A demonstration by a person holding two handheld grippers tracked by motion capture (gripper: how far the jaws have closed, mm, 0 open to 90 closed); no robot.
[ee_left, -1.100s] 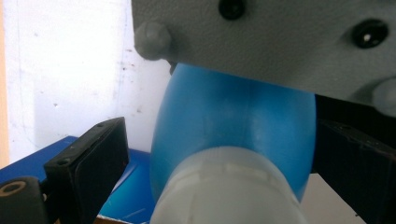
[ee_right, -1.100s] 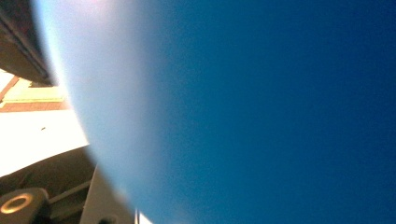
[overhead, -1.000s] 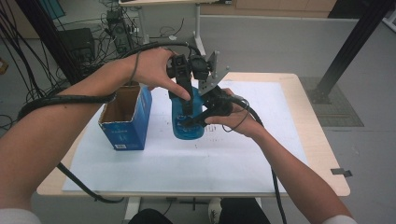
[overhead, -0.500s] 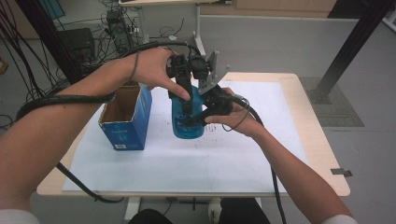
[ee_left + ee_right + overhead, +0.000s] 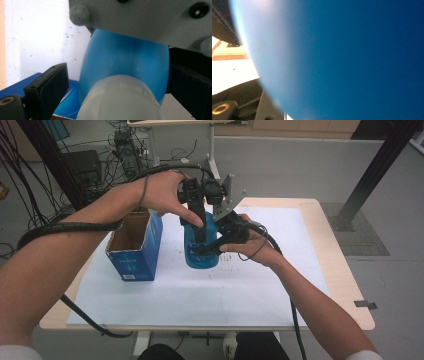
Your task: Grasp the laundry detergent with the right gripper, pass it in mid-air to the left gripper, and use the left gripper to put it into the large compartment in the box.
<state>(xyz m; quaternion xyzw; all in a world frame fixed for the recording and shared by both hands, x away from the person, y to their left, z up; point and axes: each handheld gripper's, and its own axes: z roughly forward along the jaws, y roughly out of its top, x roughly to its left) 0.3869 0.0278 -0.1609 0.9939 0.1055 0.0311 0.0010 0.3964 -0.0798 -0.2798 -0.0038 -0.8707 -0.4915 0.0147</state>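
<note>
A translucent blue plastic bottle (image 5: 201,247) with a white ribbed screw cap (image 5: 120,100) stood upright on the white paper sheet (image 5: 200,290) that covered the pale wooden table (image 5: 345,285). All places here are told from that bottle.

The right gripper (image 5: 212,247) lay level against the bottle's body from the person's right, its black jaws drawn narrow and clamped on the blue wall; in the right gripper view the blue plastic pressed so close to the lens that it blurred, with one dark jaw at the upper left edge. The right hand (image 5: 252,245) held that gripper just beside the bottle, and its cable trailed back toward the person along the forearm.

The left gripper (image 5: 197,212) came down on the bottle from above, pointing at its top. In the left gripper view the two black jaws stood wide on either side of the white cap and the blue shoulder, with bare gaps between pad and plastic on the left; whether the right-hand pad touched the bottle could not be told. The left hand (image 5: 165,195) gripped the tool over the bottle, and a grey three-cornered plate (image 5: 225,195) rose just beside it.

An open blue cardboard box (image 5: 135,247) stood near the bottle on the person's left, apart from it, its brown inside showing. Small dark specks marked the paper just in front of the bottle.
</note>
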